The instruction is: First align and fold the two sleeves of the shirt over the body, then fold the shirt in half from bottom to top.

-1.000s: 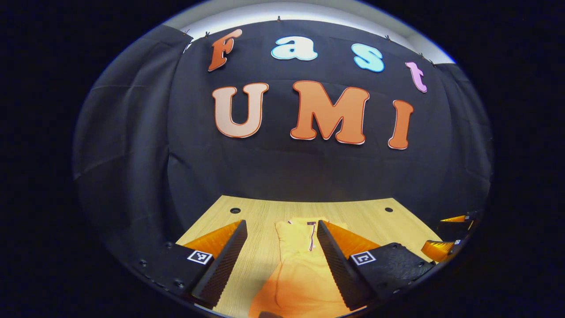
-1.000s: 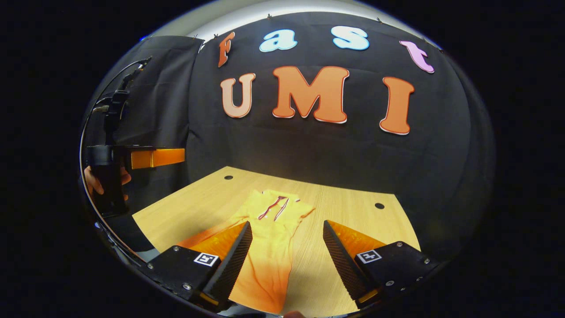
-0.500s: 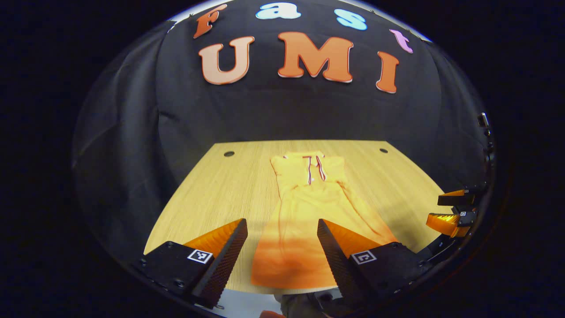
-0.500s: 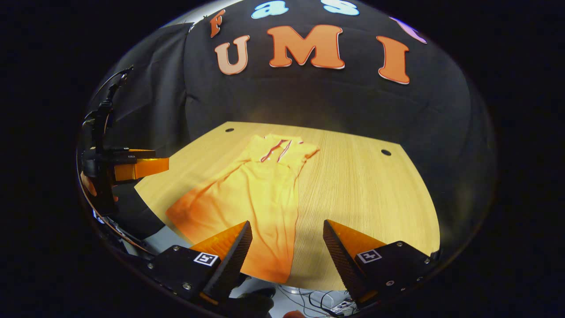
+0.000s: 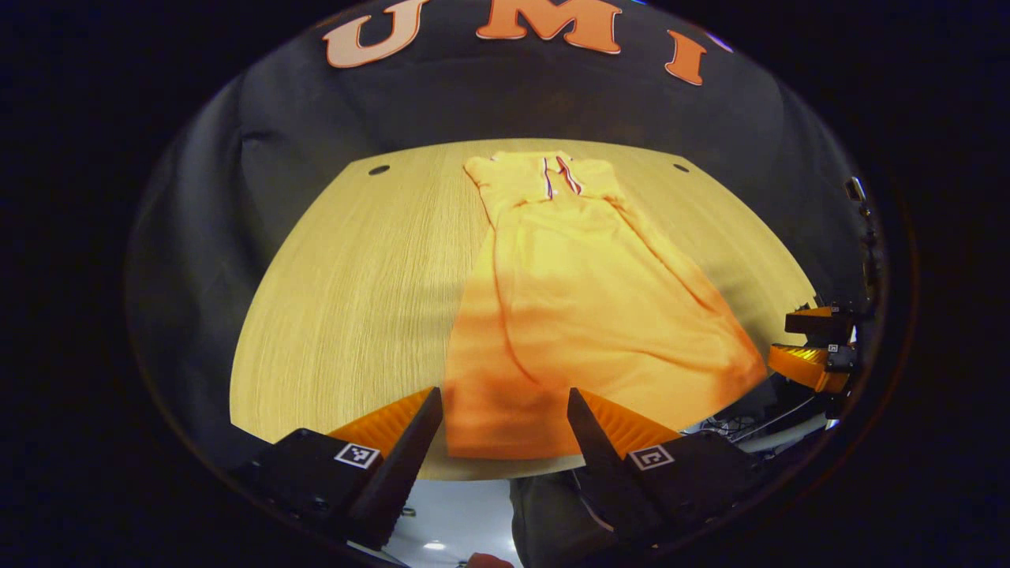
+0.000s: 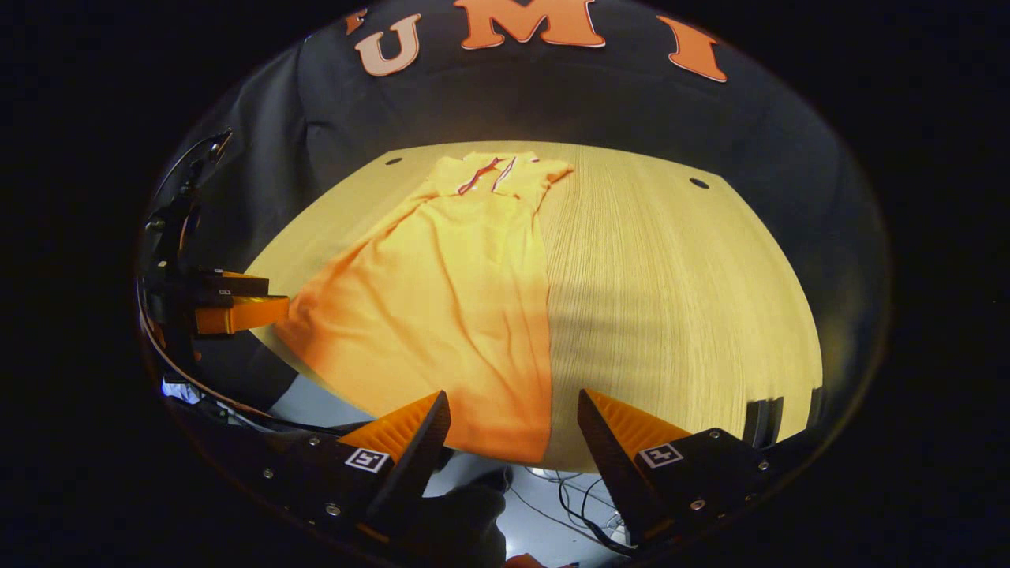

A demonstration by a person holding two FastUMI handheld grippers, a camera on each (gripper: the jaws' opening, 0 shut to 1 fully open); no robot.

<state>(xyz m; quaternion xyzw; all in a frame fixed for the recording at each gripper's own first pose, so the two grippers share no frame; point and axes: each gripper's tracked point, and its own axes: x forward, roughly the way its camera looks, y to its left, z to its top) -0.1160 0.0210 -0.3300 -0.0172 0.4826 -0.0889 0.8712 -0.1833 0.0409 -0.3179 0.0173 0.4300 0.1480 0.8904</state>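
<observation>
Pulling back toward the near edge, both sets of tongs now look down on the whole shirt point(image 5: 584, 308), where a second ago they hung low over it. The left tongs point(image 5: 505, 418) and right tongs point(image 6: 513, 422) hang open and empty. One shirt lies lengthwise on the table point(image 5: 347, 292), collar far, hem near. Sleeves look tucked in; I'd say the bottom-to-top fold comes next.
</observation>
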